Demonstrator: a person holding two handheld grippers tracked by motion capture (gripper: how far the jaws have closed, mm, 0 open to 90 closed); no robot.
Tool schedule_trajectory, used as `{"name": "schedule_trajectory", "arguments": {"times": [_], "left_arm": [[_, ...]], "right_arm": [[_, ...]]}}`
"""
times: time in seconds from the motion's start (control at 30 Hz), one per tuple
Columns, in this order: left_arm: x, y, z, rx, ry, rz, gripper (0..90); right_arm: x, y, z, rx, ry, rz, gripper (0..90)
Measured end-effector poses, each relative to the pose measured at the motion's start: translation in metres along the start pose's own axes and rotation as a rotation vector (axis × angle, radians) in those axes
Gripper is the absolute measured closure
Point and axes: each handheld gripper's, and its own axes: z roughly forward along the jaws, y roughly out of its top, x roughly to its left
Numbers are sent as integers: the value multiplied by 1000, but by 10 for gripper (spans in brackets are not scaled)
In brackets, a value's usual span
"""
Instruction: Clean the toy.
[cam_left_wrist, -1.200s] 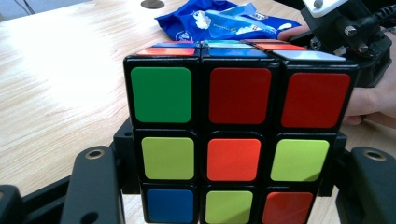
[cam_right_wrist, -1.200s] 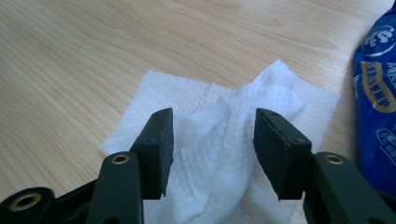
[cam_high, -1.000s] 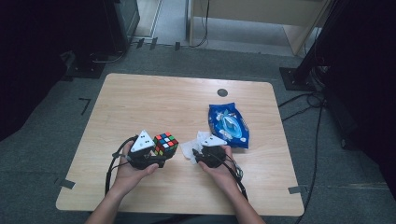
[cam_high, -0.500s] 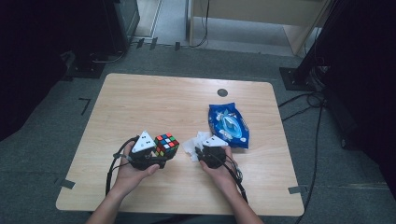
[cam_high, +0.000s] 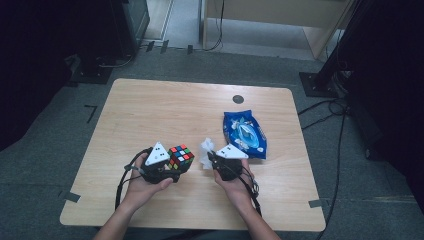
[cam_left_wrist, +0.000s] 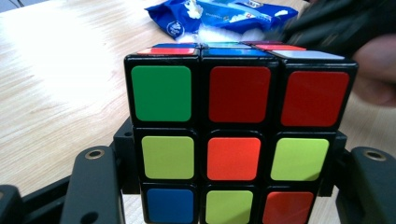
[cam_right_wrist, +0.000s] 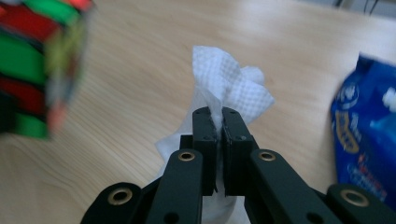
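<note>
My left gripper is shut on a colourful puzzle cube, which stands between the jaws in the left gripper view. My right gripper has just closed its jaws on a white wet wipe. In the right gripper view the wipe is pinched between the black pads and bunches up above them. The right gripper holds it lifted a little off the wooden table. The cube appears blurred at the left of that view.
A blue pack of wet wipes lies on the table right of my right gripper, also in the left gripper view. A small dark round mark sits near the table's far edge. Cables and stands surround the table on the floor.
The right gripper has closed on the wipe and risen slightly with it. The left hand and the cube have stayed in place.
</note>
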Motion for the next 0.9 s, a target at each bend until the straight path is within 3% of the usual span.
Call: {"name": "schedule_trajectory", "arguments": {"times": [0.2, 0.3, 0.47, 0.73, 0.9], "left_arm": [[-7, -1, 7, 21, 4, 26, 337], [-11, -2, 11, 36, 10, 44, 338], [-17, -4, 16, 58, 20, 67, 338], [-20, -3, 16, 51, 16, 76, 338], [-23, -2, 15, 43, 14, 86, 338]], "right_arm": [[13, 23, -28, -110, 55, 7, 873], [21, 31, -38, -153, 138, 15, 872], [36, 39, -48, -195, 231, 12, 872], [52, 39, -44, -171, 321, 27, 871], [51, 35, -39, -159, 331, 44, 870]]}}
